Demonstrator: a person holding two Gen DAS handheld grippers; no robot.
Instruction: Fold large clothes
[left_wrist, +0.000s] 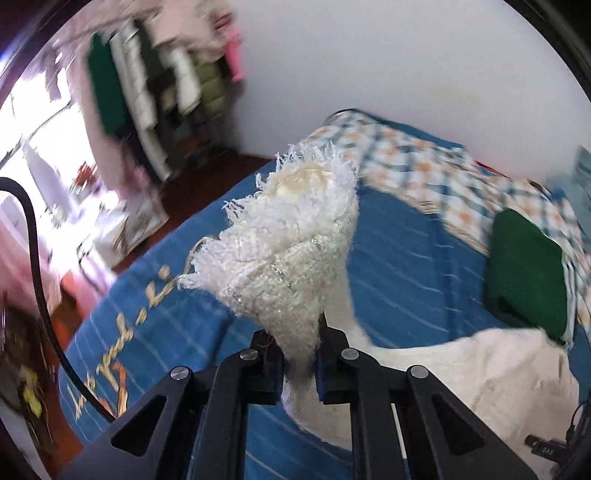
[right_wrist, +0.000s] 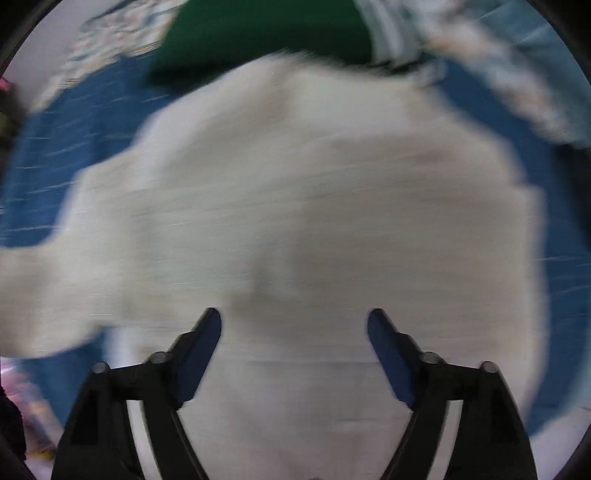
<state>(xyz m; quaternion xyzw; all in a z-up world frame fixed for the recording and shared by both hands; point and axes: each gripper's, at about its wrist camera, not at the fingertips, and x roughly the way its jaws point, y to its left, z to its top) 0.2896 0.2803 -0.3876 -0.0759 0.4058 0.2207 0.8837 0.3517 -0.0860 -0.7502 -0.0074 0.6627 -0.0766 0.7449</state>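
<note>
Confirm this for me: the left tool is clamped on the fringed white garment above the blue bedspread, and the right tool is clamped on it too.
Not quite. The left tool is indeed shut on the fringed white garment above the blue bedspread. But the right tool is open: the right wrist view shows its two fingers spread wide over the cloth, gripping nothing.

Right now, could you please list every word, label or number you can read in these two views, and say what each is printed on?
Gold lettering on the blue bed cover: cursive, upside down and motion-blurred, not readable.
Small white characters on a black device at the lower right edge of the left wrist view: too small and inverted to read.
Right wrist view: no text visible.
</note>
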